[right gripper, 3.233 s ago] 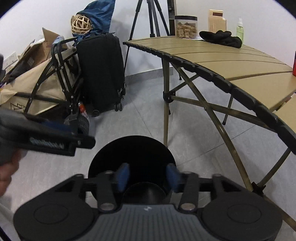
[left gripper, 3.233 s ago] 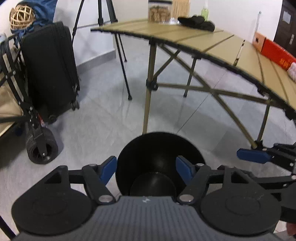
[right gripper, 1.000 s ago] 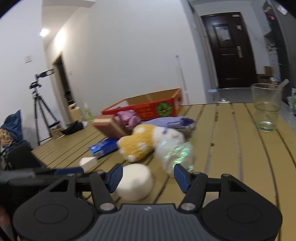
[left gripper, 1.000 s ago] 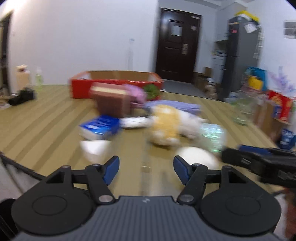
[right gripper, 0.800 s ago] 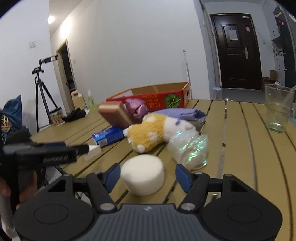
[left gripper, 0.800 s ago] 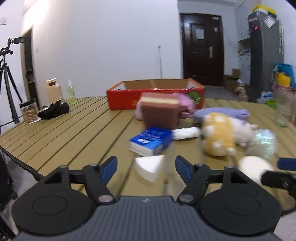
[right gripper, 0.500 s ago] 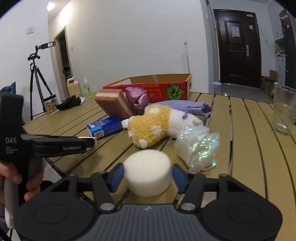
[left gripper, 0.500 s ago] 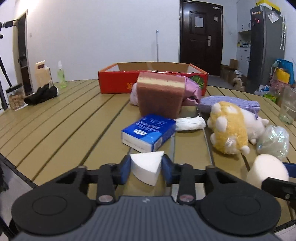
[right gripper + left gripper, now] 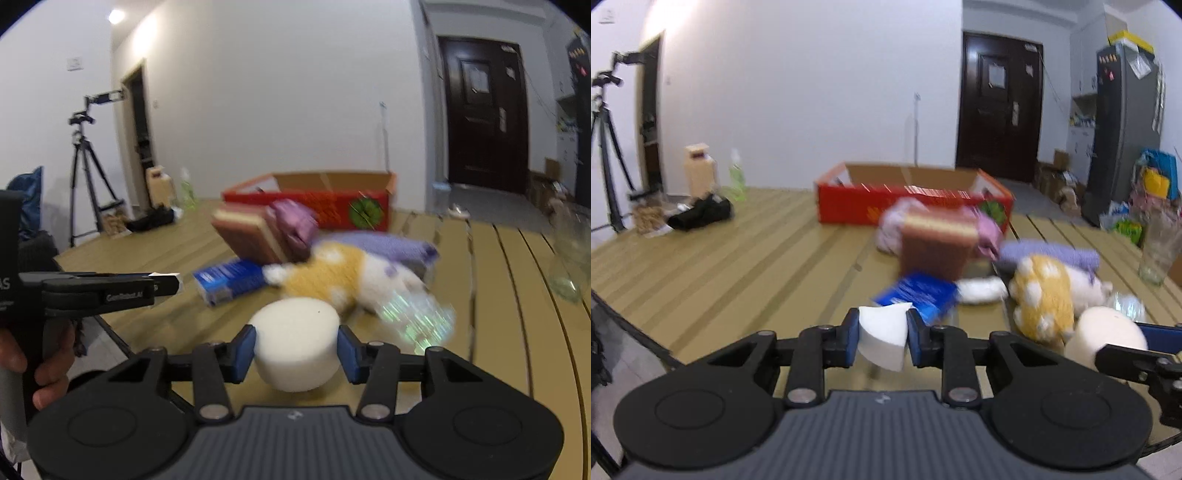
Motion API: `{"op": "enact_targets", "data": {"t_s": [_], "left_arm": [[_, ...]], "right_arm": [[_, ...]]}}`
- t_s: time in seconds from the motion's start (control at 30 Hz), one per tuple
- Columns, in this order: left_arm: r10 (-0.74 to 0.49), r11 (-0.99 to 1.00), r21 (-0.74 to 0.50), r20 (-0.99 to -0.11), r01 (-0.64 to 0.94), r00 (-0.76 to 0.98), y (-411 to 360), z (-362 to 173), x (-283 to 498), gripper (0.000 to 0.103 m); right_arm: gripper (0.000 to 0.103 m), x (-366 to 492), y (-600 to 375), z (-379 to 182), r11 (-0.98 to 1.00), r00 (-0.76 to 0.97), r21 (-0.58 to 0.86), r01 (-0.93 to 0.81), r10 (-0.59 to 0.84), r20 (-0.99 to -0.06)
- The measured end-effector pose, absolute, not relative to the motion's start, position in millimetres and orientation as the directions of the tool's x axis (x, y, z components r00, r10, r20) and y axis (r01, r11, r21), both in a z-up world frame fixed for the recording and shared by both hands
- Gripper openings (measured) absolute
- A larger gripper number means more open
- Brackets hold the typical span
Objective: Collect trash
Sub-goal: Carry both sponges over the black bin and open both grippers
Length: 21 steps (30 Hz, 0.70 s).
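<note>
A white foam wedge [image 9: 882,341] sits between the blue pads of my left gripper [image 9: 881,334]. The jaws are closing and both pads press on its sides. It hangs just above the near edge of the slatted table [image 9: 738,258]. My right gripper [image 9: 296,349] is also closing, and its pads touch both sides of a white round foam puck [image 9: 295,328]. In the left wrist view that puck [image 9: 1104,332] shows at the right. In the right wrist view a hand holds the left gripper [image 9: 166,284] at the left.
Behind the grippers lie a blue tissue pack [image 9: 918,295], a brown sponge [image 9: 934,243], a yellow-and-white plush toy [image 9: 1045,295] and a crinkled clear wrapper [image 9: 417,321]. A red cardboard box [image 9: 912,199] stands farther back. A drinking glass [image 9: 1160,251] is at the right.
Both grippers came up from a black bin on the floor to the table. Their jaws closed, the left onto the wedge and the right onto the puck, and both rose slightly.
</note>
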State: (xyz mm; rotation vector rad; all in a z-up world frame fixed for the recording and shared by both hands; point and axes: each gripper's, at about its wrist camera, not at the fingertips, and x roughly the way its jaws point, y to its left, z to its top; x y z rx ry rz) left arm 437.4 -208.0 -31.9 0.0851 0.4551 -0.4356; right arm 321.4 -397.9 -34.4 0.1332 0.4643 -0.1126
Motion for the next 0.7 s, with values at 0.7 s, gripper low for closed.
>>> {"op": "enact_targets", "data": {"t_s": [0.7], "left_arm": [[0.121,0.991,0.017,-0.557,-0.134,0.821,109.0,-28.2,464.0,0.028]], "right_arm": [[0.048,497.7,-108.9,-25.9,0.907,0.761,0.111,-0.407,0.404,-0.508]]}}
